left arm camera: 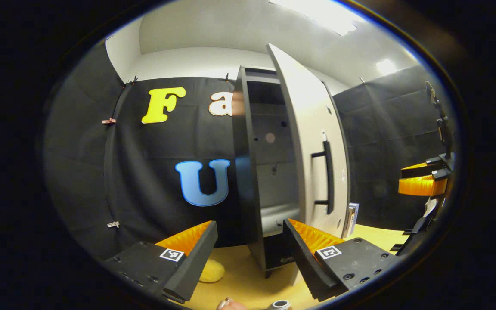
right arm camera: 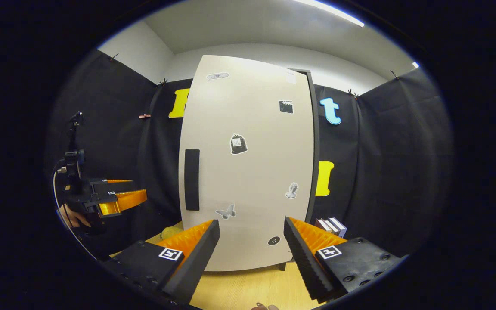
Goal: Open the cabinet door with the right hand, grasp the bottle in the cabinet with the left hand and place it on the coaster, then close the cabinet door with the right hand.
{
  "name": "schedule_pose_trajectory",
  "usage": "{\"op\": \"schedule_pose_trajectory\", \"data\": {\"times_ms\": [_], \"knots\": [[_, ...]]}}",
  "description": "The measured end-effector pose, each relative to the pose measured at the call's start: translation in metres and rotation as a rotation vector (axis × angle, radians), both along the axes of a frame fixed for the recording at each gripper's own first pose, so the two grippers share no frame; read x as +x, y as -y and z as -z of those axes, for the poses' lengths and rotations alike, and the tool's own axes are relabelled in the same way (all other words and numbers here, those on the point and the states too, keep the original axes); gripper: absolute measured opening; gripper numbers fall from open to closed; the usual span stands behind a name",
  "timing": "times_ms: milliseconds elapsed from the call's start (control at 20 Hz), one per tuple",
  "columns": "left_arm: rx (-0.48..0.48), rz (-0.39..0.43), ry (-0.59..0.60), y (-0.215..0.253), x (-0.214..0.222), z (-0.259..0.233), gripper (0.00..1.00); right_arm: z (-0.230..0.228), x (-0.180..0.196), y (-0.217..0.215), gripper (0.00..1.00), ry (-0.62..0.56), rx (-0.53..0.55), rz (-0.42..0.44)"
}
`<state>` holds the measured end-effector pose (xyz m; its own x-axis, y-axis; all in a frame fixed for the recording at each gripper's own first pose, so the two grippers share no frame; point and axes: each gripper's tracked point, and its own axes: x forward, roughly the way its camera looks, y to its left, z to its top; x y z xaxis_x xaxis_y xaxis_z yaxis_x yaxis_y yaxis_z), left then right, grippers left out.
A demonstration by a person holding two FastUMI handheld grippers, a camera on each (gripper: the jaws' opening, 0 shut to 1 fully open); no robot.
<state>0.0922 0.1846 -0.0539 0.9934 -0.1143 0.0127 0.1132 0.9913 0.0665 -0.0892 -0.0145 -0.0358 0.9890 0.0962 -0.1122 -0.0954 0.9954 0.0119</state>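
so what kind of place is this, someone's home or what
Probably a staged recording booth, not a home: black cloth walls close in a lone pale cabinet, door ajar, on a wooden tabletop, under ceiling light panels.

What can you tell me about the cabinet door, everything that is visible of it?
The door is a tall, pale panel, smooth and matte, like painted board. A long dark bar handle stands vertically near its free edge. Small stickers dot its front, among them a butterfly. It stands open, swung well away from the dark cabinet, so the shelves inside show in the left gripper view. It hangs upright over the yellow table. Neither gripper touches it.
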Motion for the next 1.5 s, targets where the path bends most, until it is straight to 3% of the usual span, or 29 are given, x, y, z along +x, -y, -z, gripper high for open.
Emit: {"op": "schedule_pose_trajectory", "data": {"times_ms": [50, 450, 600, 950, 1500], "knots": [[-0.018, 0.018, -0.005, 0.010, -0.001, 0.000, 0.99, -0.003, 0.000, 0.002, 0.97, 0.008, 0.003, -0.002], [-0.019, 0.023, -0.001, 0.068, -0.015, -0.012, 0.92, -0.017, 0.008, 0.030, 0.98, 0.063, 0.034, 0.012], [-0.039, 0.022, 0.003, 0.088, -0.021, -0.015, 0.96, -0.021, 0.011, 0.039, 0.97, 0.075, 0.036, 0.021], [-0.015, -0.001, 0.006, 0.113, -0.024, -0.017, 0.96, -0.017, 0.012, 0.041, 0.97, 0.073, 0.037, -0.011], [-0.053, 0.001, 0.004, 0.125, -0.022, -0.015, 0.94, -0.022, 0.006, 0.043, 0.96, 0.100, -0.016, -0.037]]}}
